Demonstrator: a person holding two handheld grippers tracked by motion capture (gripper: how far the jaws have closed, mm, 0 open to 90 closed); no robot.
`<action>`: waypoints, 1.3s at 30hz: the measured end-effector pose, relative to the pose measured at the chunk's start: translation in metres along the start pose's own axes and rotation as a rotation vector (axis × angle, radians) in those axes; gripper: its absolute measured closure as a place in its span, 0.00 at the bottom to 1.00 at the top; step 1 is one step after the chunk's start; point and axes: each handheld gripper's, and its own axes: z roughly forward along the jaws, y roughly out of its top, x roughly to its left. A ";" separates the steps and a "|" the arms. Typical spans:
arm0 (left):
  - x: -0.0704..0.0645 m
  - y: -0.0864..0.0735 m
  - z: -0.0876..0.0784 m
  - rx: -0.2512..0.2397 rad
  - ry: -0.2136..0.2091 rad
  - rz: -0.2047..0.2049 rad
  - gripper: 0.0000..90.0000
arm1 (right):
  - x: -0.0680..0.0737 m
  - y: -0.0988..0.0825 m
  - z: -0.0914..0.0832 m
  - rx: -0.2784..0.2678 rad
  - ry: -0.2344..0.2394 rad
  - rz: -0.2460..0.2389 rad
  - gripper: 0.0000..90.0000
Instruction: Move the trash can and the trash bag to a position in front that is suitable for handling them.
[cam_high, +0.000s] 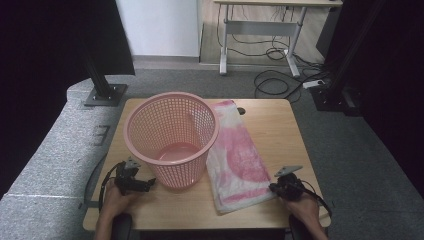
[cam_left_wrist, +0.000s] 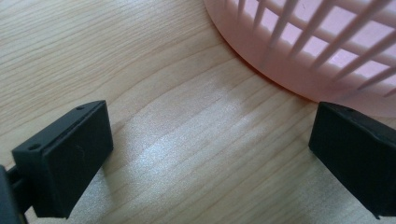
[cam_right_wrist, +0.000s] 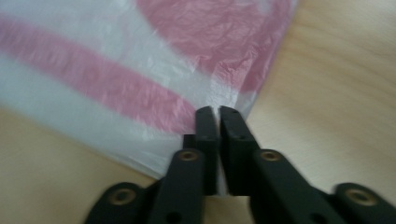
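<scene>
Grey carpet all round, a white desk with a tangle of cables at the back, and up front a small wooden surface (cam_high: 280, 125) where it's all happening. Main thing is the pink and white plastic bag (cam_high: 237, 160), lying flat on the right half of the surface, its long side running from the far edge towards the person. Its near right corner is where the right gripper (cam_high: 274, 188) sits. From the right gripper view the two black fingers (cam_right_wrist: 205, 126) are pretty much together, only a sliver of a gap between them, pinched on the thin edge of the bag (cam_right_wrist: 154, 79) right at that corner. Looks like a proper nip on the plastic, though the picture's a bit blurry.

Just left of the bag, touching or near enough its long edge, stands a pink mesh basket (cam_high: 145, 120), upright, nothing in it as far as I can see. It takes up the left-middle of the surface.

Then the left gripper (cam_high: 150, 184) is down at the near left, lying low by the foot of the basket. Its fingers (cam_left_wrist: 65, 154) are spread wide with bare wood between them, gripping nothing. One finger sits just beside the base of the basket (cam_left_wrist: 299, 56); can't tell if it actually touches.

Both of the person's hands come in from the near edge.
</scene>
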 end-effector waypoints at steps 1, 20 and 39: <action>0.000 0.000 0.000 0.000 0.000 0.000 0.00 | 0.003 0.002 -0.004 -0.007 -0.010 -0.008 0.76; -0.001 0.001 0.001 -0.003 -0.002 0.002 0.00 | -0.042 0.064 0.057 -0.047 -0.019 0.101 0.97; -0.002 0.002 0.002 -0.002 -0.003 0.000 0.00 | -0.069 0.108 0.058 -0.089 -0.141 0.165 0.50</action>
